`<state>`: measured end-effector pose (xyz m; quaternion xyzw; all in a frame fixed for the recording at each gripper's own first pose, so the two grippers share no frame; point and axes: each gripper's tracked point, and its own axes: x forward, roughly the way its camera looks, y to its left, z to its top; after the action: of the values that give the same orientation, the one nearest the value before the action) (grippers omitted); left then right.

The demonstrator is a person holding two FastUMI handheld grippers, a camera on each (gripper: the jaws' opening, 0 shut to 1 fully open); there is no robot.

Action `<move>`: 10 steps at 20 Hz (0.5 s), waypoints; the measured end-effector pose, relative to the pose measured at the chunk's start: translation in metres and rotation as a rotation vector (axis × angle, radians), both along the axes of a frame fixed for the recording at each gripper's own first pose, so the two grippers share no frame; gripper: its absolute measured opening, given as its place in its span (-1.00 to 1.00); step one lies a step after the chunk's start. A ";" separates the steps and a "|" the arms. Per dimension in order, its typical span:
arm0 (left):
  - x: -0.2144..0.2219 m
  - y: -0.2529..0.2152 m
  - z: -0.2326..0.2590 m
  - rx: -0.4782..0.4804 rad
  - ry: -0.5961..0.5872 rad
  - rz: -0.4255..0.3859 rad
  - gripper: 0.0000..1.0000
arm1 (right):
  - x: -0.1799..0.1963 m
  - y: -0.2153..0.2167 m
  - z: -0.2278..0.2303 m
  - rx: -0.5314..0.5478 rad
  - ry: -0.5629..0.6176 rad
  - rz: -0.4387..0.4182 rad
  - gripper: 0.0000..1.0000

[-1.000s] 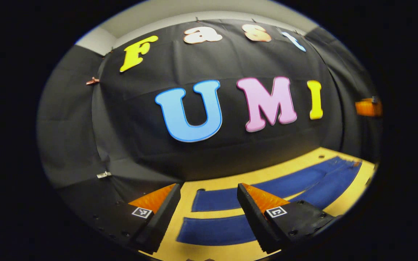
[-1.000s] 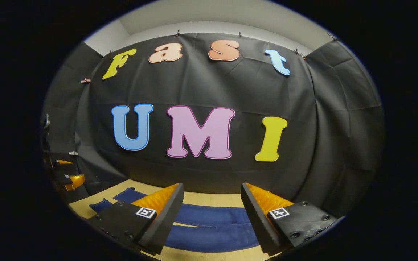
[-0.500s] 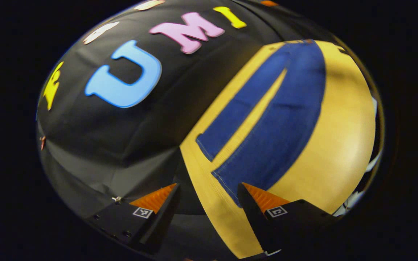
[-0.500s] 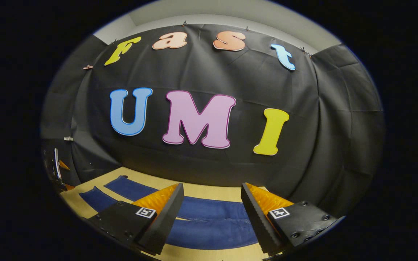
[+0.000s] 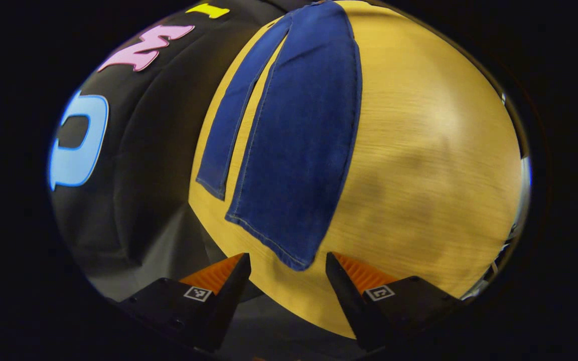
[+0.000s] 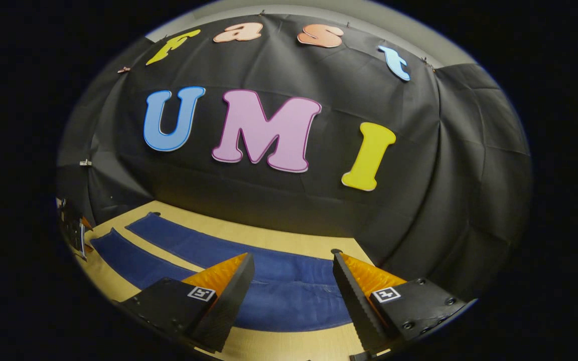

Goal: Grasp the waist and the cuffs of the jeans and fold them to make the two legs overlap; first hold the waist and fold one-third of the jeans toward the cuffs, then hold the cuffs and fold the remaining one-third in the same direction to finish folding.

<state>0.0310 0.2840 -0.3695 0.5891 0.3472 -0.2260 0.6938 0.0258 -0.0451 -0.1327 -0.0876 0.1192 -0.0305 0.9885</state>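
Left hand-held gripper (image 5: 287,281) hangs with its jaws spread wide and nothing between them, and just beyond its fingertips, toward 12 o'clock in the left gripper view, lies the cuff (image 5: 274,239) of the nearer leg of the jeans (image 5: 301,145), flat on the desk (image 5: 419,160). The second cuff (image 5: 212,186) sits a little farther off at about 11 o'clock, with a strip of bare desk between the two legs, which run away toward the waist at the top of that view. In the right gripper view, the right hand-held gripper (image 6: 293,286) is likewise wide open and empty, poised over the broad upper part of the jeans (image 6: 289,296), and the legs stretch away toward 9 o'clock. From here, the likely trouble is in the pick-up: the denim lies flat against the desk, so a finger coming down too steeply may slide over the cloth or catch only the top layer, leaving the lower layer behind and giving a crooked fold. If the two grippers lift at different heights or speeds, the leg may twist or drag and land askew on the other leg. The nearer cuff also lies near the desk's edge, so a push there could bunch it.
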 end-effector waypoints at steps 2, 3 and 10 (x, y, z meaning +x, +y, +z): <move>0.013 -0.003 -0.001 0.018 0.003 -0.025 0.86 | -0.004 -0.014 -0.012 -0.017 0.019 -0.017 0.94; 0.019 -0.004 -0.002 0.025 0.010 -0.035 0.82 | -0.004 -0.021 -0.019 -0.030 0.029 -0.024 0.94; 0.021 -0.013 -0.023 0.027 0.106 -0.031 -0.40 | 0.001 -0.109 -0.059 -0.284 0.106 -0.046 0.94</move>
<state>0.0517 0.2711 -0.3926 0.5908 0.3773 -0.2630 0.6629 0.0268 -0.1543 -0.1913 -0.2252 0.1675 -0.0652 0.9576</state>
